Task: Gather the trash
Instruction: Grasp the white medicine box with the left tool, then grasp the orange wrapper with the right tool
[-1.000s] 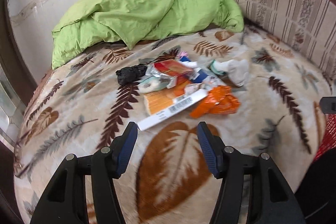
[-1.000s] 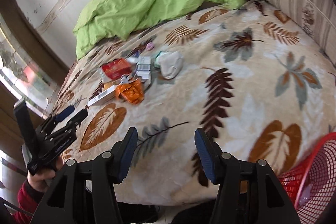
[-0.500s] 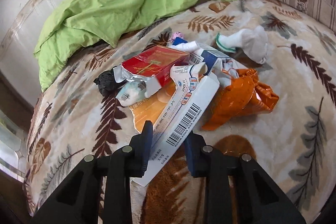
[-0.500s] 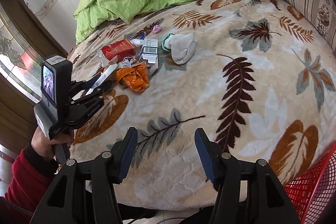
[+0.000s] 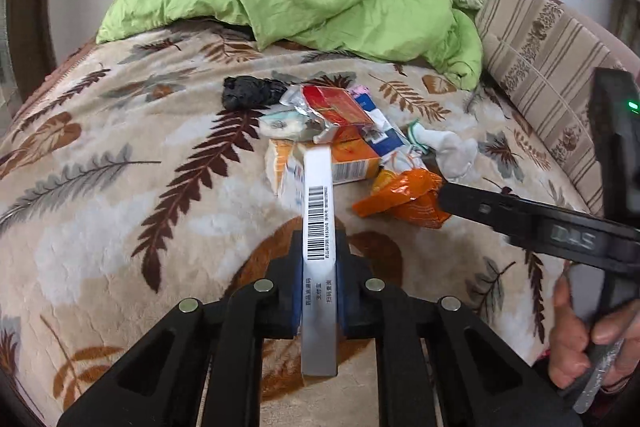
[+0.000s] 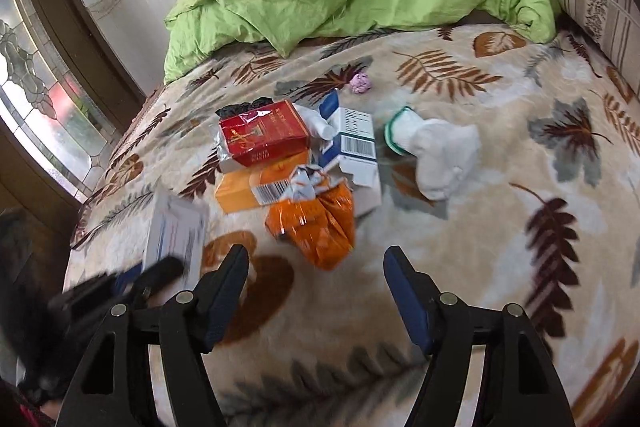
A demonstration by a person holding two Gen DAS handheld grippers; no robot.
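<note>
On the leaf-print blanket, the trash pile sits mid-bed, straight ahead of both grippers. Orange wrapper lies nearest the right gripper, just beyond its fingertips and centred in the gap; its long axis runs roughly away from the camera. Right jaws stand wide apart, holding nothing, touching nothing. Right hand is plainly the nearer one for that wrapper.

Left gripper: jaws closed tight on the flat white barcode box, pinched across its narrow width, long axis running straight out along the fingers. Box looks lifted clear of the pile, far end hanging over the orange carton. Red packet, blue-and-white box, white sock lie farther back. No bin in view.
</note>
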